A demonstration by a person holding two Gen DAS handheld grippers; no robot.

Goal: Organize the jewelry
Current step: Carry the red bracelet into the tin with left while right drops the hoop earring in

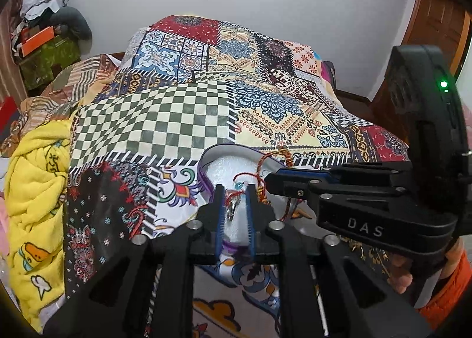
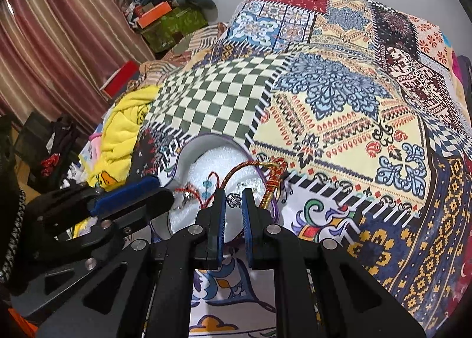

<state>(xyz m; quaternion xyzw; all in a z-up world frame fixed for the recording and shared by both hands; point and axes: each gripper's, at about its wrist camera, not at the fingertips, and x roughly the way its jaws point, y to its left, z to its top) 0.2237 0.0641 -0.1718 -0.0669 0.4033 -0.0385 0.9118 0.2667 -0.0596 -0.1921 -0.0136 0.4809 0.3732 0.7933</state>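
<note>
A round jewelry box (image 1: 206,158) (image 2: 191,149) with a purple rim and white foam lining lies open on the patterned bedspread. Red and gold thread bracelets (image 1: 261,165) (image 2: 250,165) lie across the foam. My left gripper (image 1: 235,190) is over the box, its jaws narrowly apart around a small silver and red piece (image 1: 231,205). My right gripper (image 2: 234,192) is also over the box, jaws slightly apart around a small dark charm (image 2: 233,199). Each gripper shows in the other's view, the right one (image 1: 268,181) and the left one (image 2: 168,196).
The patchwork bedspread (image 1: 265,102) (image 2: 339,102) rises into a mound behind the box. A yellow blanket (image 1: 32,190) (image 2: 124,131) lies to the left. Boxes and clothes (image 1: 44,37) are piled at the far left by a striped curtain (image 2: 59,28).
</note>
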